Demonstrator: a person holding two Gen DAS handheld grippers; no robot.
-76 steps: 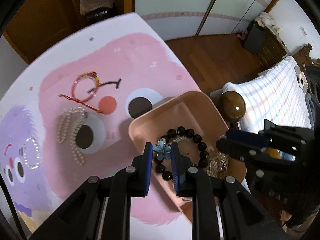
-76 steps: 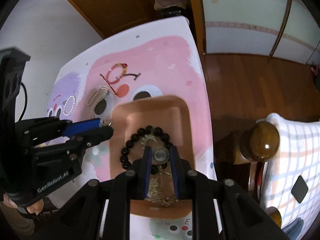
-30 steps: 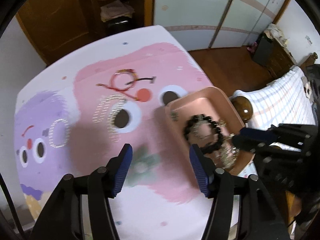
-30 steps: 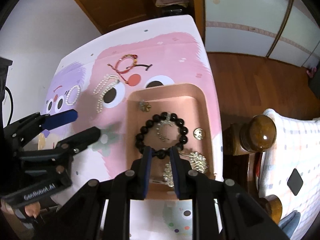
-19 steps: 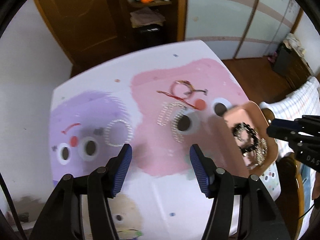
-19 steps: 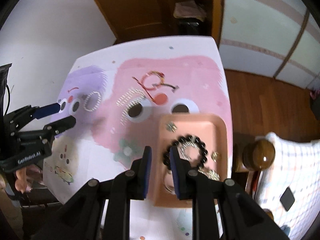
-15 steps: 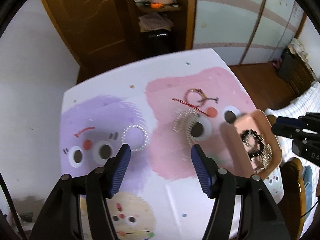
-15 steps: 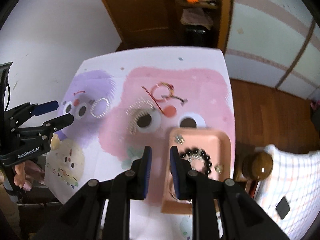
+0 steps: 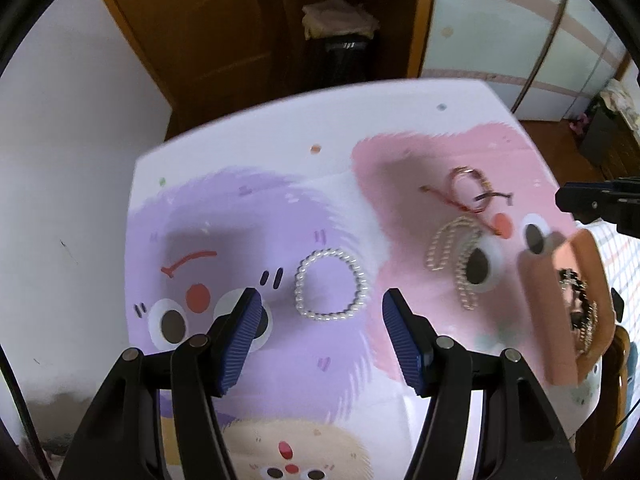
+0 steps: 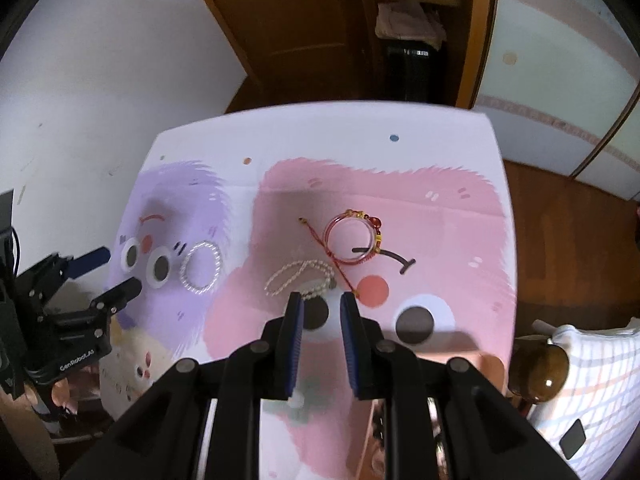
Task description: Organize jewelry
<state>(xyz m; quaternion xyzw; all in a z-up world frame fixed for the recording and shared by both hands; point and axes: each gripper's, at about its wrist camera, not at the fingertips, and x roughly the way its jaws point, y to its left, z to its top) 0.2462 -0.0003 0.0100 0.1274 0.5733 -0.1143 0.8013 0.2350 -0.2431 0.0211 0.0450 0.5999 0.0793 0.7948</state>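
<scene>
A small pearl bracelet (image 9: 331,285) lies on the purple patch of the table cloth (image 9: 248,224). My left gripper (image 9: 321,295) hangs above it, open wide, with the bracelet showing between its fingers and nothing gripped. To the right lie a long pearl necklace (image 9: 456,256) and a red string bracelet (image 9: 466,188). My right gripper (image 10: 321,300) hovers just short of the pearl necklace (image 10: 300,276), its jaws a narrow gap apart and empty. The red bracelet (image 10: 352,240) lies beyond it. The pink tray (image 9: 560,360) with jewellery sits at the table's right edge.
The table's right edge borders a wooden floor (image 10: 560,216) and a bed with a checked cover (image 10: 592,380) and a round brown post knob (image 10: 538,368). A white wall (image 9: 60,200) runs along the left. A wooden door and a shelf stand behind.
Both grippers have swung left, away from the pink tray. The left one let go of a blue flower piece, opened wide and now hangs over the pearl bracelet. The right one now faces the necklace.
</scene>
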